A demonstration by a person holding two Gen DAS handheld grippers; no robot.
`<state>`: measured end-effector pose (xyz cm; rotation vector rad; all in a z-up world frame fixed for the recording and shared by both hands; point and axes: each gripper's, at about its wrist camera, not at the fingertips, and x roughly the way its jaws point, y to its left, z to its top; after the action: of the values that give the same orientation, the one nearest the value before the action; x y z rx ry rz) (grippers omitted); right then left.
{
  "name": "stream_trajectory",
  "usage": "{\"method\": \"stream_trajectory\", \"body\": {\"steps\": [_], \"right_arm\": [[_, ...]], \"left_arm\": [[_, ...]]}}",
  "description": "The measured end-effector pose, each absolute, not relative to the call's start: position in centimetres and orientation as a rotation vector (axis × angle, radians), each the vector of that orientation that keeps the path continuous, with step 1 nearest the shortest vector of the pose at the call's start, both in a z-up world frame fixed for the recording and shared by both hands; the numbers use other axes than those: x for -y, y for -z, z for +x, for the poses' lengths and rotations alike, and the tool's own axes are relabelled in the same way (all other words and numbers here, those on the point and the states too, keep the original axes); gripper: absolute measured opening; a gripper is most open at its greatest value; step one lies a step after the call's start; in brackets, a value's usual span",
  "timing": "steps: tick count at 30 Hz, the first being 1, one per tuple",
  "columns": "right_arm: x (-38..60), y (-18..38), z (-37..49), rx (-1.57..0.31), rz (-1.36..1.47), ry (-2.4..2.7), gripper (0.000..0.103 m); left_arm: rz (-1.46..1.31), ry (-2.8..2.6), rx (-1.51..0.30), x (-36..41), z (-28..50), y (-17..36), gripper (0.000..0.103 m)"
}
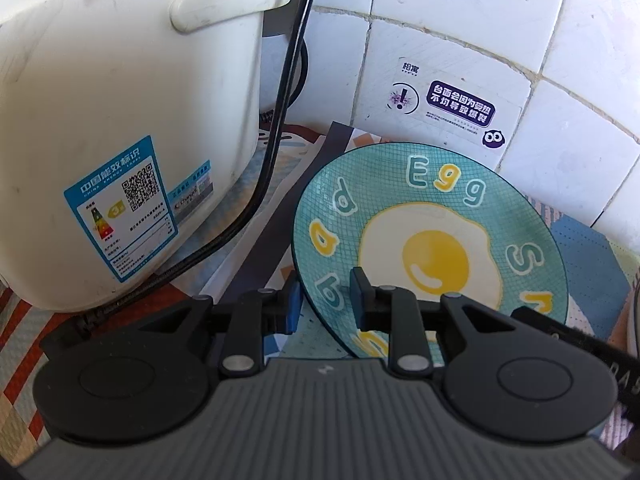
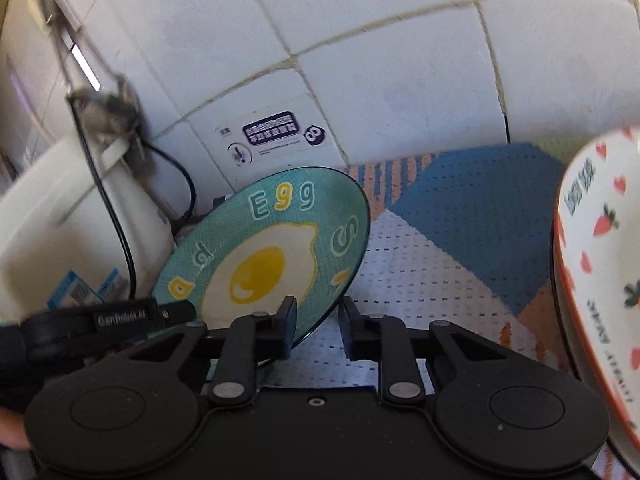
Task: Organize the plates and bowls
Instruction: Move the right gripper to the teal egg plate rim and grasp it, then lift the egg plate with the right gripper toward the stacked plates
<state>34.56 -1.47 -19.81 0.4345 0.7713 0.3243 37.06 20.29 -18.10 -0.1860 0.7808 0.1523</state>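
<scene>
A teal plate with a fried-egg picture and the word "Egg" is held tilted above the patterned mat. My left gripper straddles its near left rim, one finger under and one finger over it. My right gripper straddles the plate at its right rim. Both sets of jaws look closed on the rim. A white bowl with strawberry print stands at the right edge of the right wrist view.
A white rice cooker with a blue energy label stands on the left, with a black cable hanging beside it. A white tiled wall with a warning sticker is right behind. A patterned mat covers the counter.
</scene>
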Motion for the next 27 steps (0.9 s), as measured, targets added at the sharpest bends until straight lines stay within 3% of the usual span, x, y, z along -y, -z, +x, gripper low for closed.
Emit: {"method": "stream_trajectory", "body": {"steps": [7,10,15,27], "right_arm": [[2.3,20.4,36.0,-0.786,0.514,-0.322,0.016],[3.0,20.4,36.8,-0.826,0.571,-0.331,0.018],[2.1,19.1,35.3,-0.811,0.438,-0.349,0.021],[5.7,16.7,31.6,-0.779,0.432,-0.409,0.023]], "left_arm": [[-0.191,-0.154,-0.778,-20.0,37.3,18.5,0.024],[-0.190,-0.149,-0.838,-20.0,37.9,18.1,0.024],[-0.157,-0.097,-0.931,-20.5,38.0,17.2,0.024],[-0.181,-0.035,-0.874,-18.2,33.6,14.7,0.025]]}}
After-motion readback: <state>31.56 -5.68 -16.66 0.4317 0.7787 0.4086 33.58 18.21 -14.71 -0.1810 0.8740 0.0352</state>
